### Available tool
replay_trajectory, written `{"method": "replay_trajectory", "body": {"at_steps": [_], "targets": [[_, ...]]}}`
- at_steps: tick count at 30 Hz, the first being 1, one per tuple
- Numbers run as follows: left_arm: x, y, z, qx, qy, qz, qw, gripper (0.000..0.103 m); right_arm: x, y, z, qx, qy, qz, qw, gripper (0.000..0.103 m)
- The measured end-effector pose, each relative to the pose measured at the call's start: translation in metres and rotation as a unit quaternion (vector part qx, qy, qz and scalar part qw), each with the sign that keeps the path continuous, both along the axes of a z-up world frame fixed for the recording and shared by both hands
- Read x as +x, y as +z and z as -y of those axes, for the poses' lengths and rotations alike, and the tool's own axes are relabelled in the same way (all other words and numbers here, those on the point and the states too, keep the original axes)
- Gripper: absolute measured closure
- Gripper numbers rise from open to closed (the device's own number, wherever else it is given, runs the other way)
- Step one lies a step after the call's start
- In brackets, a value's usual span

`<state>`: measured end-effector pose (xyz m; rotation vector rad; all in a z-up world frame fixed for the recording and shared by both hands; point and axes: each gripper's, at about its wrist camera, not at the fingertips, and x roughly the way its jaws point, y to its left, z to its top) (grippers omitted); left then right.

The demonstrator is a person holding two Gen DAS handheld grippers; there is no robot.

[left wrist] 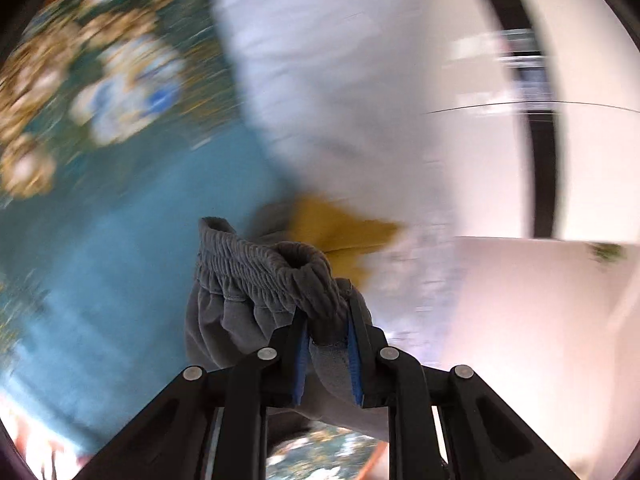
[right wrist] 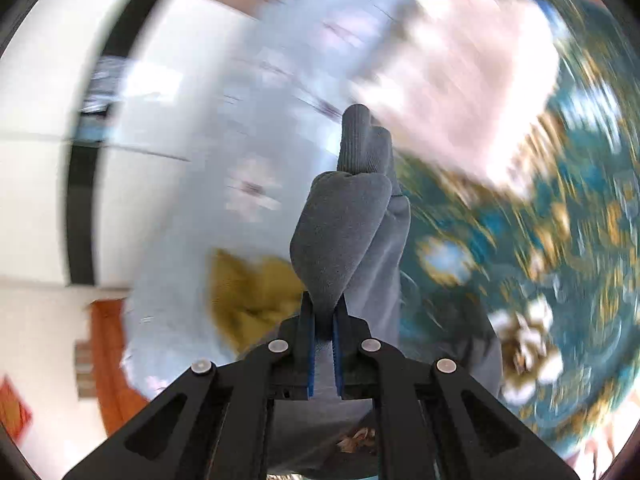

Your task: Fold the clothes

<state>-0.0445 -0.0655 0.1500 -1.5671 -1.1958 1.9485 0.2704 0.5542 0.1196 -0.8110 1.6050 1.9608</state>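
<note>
Both grippers are pinching the grey garment.

The left gripper [left wrist: 328, 320] is clamping its waistband [left wrist: 256, 264] (elastic, gathered); the right gripper [right wrist: 325, 312] is squeezing a bunched fold [right wrist: 340, 236] above the blurred floral bedspread [right wrist: 560, 240].

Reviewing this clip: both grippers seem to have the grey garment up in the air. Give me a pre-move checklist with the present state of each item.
1. Left gripper clamped on the grey garment, at its elastic waistband: ok.
2. Right gripper clamped on the grey garment, on a ribbed end: ok.
3. Enough cloth between the pads to hold: ok, fabric bunches past both.
4. Garment spread flat between the grippers: cannot tell, neither view shows the span.
5. Landing spot on the teal floral cover free: cannot tell, heavy blur.
6. Mustard cloth out of the way: cannot tell.
</note>
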Motion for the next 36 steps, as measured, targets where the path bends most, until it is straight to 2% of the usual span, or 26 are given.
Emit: {"method": "replay_trajectory", "body": {"at_steps": [2, 3, 4, 6, 7, 9, 11, 13, 15, 16, 17, 19, 24, 26, 27, 29, 30, 32, 36], "targets": [[0.013, 0.026, 0.011, 0.024, -0.009, -0.053, 0.9982, 0.084, 0.015, 0.040, 0.005, 0.041, 0.014, -0.034, 0.998, 0.096], [0.023, 0.027, 0.017, 0.026, -0.011, -0.062, 0.9977, 0.084, 0.024, 0.046, 0.009, 0.050, 0.019, -0.041, 0.998, 0.096], [0.034, 0.010, 0.023, 0.012, -0.006, -0.040, 0.9991, 0.084, 0.034, 0.050, 0.014, 0.058, 0.025, -0.043, 0.997, 0.096], [0.058, -0.031, 0.036, -0.022, 0.008, 0.016, 0.9996, 0.084, 0.053, 0.038, 0.027, 0.067, 0.039, -0.025, 0.997, 0.096], [0.070, -0.052, 0.043, -0.039, 0.016, 0.044, 0.9981, 0.084, 0.062, 0.022, 0.034, 0.060, 0.044, -0.011, 0.997, 0.096], [0.094, -0.094, 0.056, -0.073, 0.030, 0.100, 0.9918, 0.084, 0.083, -0.028, 0.047, 0.021, 0.048, 0.034, 0.998, 0.096], [0.118, -0.135, 0.069, -0.106, 0.044, 0.156, 0.9810, 0.084, 0.103, -0.087, 0.060, -0.038, 0.041, 0.079, 0.995, 0.096], [0.141, -0.177, 0.082, -0.139, 0.058, 0.211, 0.9658, 0.085, 0.121, -0.135, 0.073, -0.078, 0.039, 0.132, 0.987, 0.096], [0.156, -0.191, 0.085, -0.161, 0.063, 0.238, 0.9556, 0.085, 0.139, -0.167, 0.083, -0.105, 0.034, 0.169, 0.979, 0.096], [0.163, -0.196, 0.086, -0.172, 0.065, 0.251, 0.9505, 0.085, 0.144, -0.171, 0.084, -0.112, 0.030, 0.169, 0.979, 0.096], [0.162, -0.194, 0.084, -0.177, 0.062, 0.250, 0.9499, 0.085, 0.149, -0.175, 0.085, -0.119, 0.026, 0.169, 0.978, 0.096], [0.155, -0.183, 0.080, -0.176, 0.054, 0.232, 0.9552, 0.085, 0.153, -0.165, 0.082, -0.106, 0.029, 0.149, 0.983, 0.096], [0.129, -0.123, 0.074, -0.109, 0.039, 0.107, 0.9874, 0.085, 0.149, -0.110, 0.071, -0.032, 0.055, 0.069, 0.996, 0.096], [0.125, -0.111, 0.075, -0.099, 0.024, 0.075, 0.9919, 0.084, 0.152, -0.084, 0.071, 0.010, 0.075, 0.044, 0.996, 0.096], [0.126, -0.116, 0.077, -0.109, 0.019, 0.080, 0.9907, 0.084, 0.154, -0.078, 0.073, 0.028, 0.083, 0.044, 0.995, 0.096], [0.132, -0.131, 0.082, -0.133, 0.010, 0.100, 0.9860, 0.084, 0.160, -0.085, 0.078, 0.035, 0.092, 0.058, 0.993, 0.096], [0.137, -0.145, 0.085, -0.149, 0.011, 0.124, 0.9811, 0.084, 0.164, -0.098, 0.082, 0.025, 0.096, 0.077, 0.992, 0.095], [0.148, -0.175, 0.094, -0.181, 0.018, 0.178, 0.9671, 0.084, 0.172, -0.130, 0.088, -0.006, 0.101, 0.128, 0.987, 0.095], [0.168, -0.207, 0.095, -0.227, 0.017, 0.231, 0.9458, 0.084, 0.189, -0.174, 0.095, -0.057, 0.096, 0.199, 0.974, 0.093]]}}
